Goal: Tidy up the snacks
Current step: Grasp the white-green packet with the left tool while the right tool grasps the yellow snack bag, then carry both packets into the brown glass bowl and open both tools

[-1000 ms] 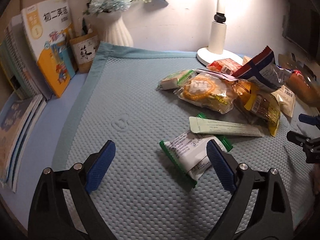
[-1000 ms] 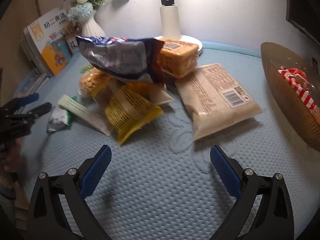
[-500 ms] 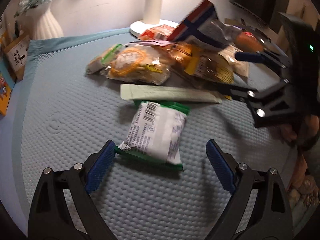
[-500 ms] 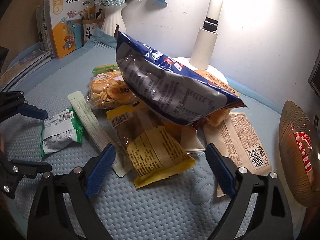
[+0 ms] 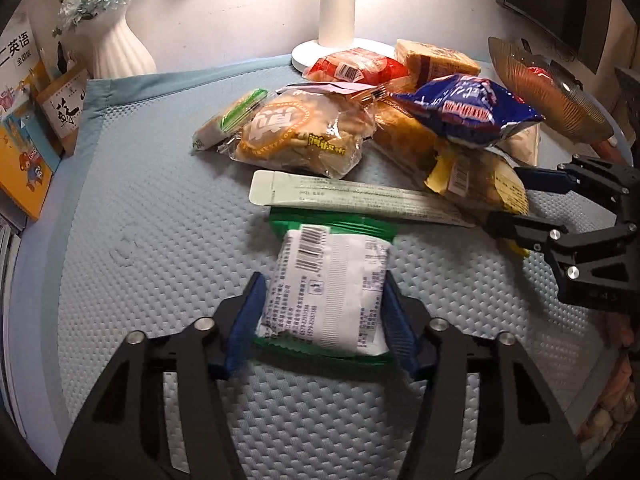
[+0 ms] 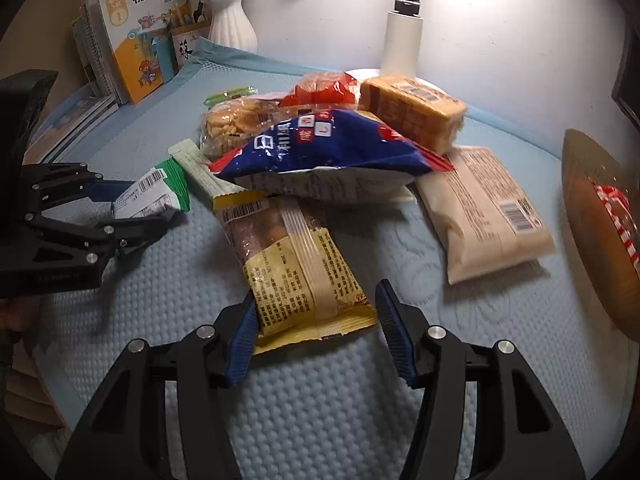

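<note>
My left tongs (image 5: pixel 322 320) have their blue pads pressed on both sides of the green packet (image 5: pixel 328 292), so I read them as clamped on it. The packet lies flat on the blue mat (image 5: pixel 160 220), its far green edge just short of the long pale sachet (image 5: pixel 352 196) that runs crosswise ahead of these tongs.

My right tongs (image 6: pixel 316 332) straddle the near end of the yellow packet (image 6: pixel 304 276). The left pad touches its edge; the right pad stands a little apart from it, so I take these tongs as not closed on it. The packet lies on the mat, its far end tucked under the blue bag (image 6: pixel 332 152).

Beyond the blue bag sits the rest of the heap: a cracker bag (image 6: pixel 236 120), a red packet (image 6: pixel 320 88) and an orange cake block (image 6: pixel 412 112). Ahead and right of the right tongs lies a beige packet (image 6: pixel 484 212). Far right stands a brown bowl (image 6: pixel 592 240). Behind the heap is a white lamp (image 6: pixel 404 28); to the far left, a white vase (image 6: pixel 232 24) and books (image 6: pixel 136 40).
</note>
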A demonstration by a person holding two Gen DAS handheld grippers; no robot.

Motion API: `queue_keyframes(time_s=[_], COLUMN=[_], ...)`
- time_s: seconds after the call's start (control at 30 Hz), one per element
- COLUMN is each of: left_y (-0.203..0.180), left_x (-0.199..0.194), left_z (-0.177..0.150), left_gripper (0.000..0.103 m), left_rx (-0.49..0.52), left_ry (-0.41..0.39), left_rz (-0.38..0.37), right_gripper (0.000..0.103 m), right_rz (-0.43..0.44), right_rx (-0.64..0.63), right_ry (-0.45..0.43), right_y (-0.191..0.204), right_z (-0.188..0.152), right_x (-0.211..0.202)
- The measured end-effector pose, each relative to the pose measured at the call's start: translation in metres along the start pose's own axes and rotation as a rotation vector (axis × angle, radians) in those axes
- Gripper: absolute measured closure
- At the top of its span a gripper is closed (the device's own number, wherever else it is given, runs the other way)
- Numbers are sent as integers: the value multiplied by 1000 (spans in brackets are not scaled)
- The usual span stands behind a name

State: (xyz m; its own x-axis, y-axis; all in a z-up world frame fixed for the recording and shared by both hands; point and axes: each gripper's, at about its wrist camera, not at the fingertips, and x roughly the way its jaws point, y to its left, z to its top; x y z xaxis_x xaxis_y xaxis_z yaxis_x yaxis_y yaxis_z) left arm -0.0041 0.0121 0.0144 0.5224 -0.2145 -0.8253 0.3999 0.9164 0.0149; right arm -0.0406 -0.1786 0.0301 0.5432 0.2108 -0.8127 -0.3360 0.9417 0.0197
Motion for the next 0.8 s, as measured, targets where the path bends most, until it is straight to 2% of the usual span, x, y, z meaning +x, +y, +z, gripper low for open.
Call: queue_keyframes(time_s=[0.2, 0.33, 0.37, 0.43, 0.47, 0.53, 0.6, 0.73, 0.8], left_y=[-15, -25, -27, -33, -35, -41, -47, -59, -64], left_x=[-15, -29, -31, -34, -35, -37, -40, -46, -49], left_z=[-19, -32, -33, -34, -35, -37, -36, -30, -28], left_gripper=[53, 53, 53, 53, 53, 53, 53, 53, 53], left_rx=[-9, -23, -24, -23, -21, -16, -8, 18, 26], left_ry=[-17, -40, -45, -55, -59, -64, -70, -80, -88], left_rz=[-10, -52, -63, -80, -86, -104, -114, -118, -125], right_gripper=[48, 46, 44, 33, 32, 29, 28, 28, 34], right_rz=[-37, -139, -127, -48, -22, -31, -35, 20, -7], right_rx=[101, 177, 200, 242, 253, 264, 271, 247, 216], right_ry=[55, 96, 107, 125, 124, 104, 86, 79, 75], right_y=[-17, -26, -29, -35, -38, -44, -49, -48, -44], right_z=[-42, -68, -73, -83, -85, -87, -85, -75, -74], right_x=[-35, -59, -64, -68, -70, -72, -72, -59, -55])
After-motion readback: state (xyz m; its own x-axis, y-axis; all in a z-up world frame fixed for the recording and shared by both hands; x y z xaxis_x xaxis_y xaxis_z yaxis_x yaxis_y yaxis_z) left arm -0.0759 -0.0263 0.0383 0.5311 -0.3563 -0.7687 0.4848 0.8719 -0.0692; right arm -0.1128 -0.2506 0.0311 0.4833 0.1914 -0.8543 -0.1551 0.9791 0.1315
